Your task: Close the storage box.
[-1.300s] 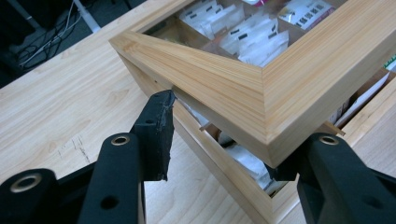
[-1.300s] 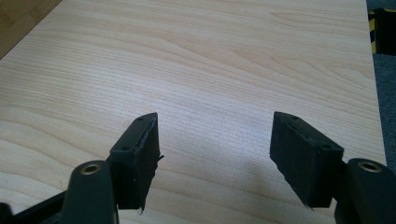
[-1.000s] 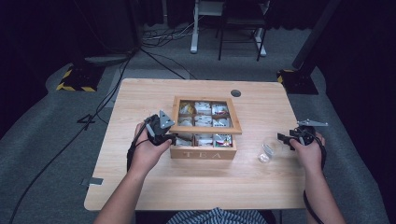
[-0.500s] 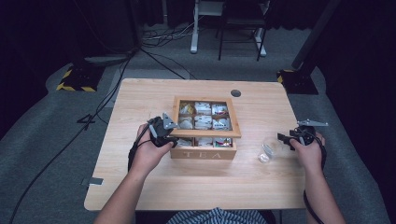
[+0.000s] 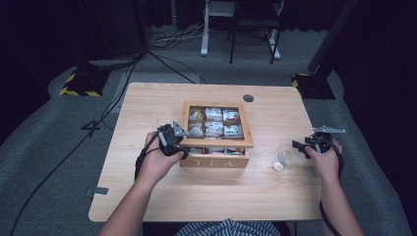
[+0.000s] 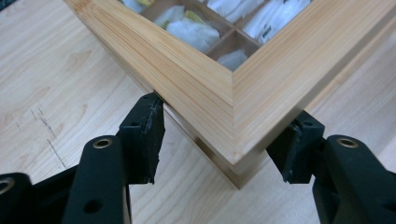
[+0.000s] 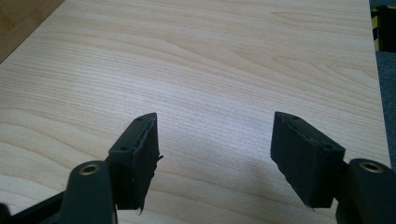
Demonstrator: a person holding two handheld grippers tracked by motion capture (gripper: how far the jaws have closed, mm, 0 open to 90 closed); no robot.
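Grippers number two, one held in each hand. The left gripper (image 5: 183, 141) is placed at the near left corner of one wooden tea box (image 5: 216, 160), which stands at the middle of the table (image 5: 147, 103). In the left gripper view its jaws are seen to straddle the corner of the lid (image 6: 205, 88); they have just been opening, and the pads stand partly apart, with no firm grip on the lid to be made out. Nine compartments are counted in the box, with tea bags (image 5: 214, 129) seen in them. The right gripper (image 5: 301, 146) is held well apart at the right, wide open over bare wood, with nothing between its jaws. One small clear glass (image 5: 282, 158) is seen just beside it
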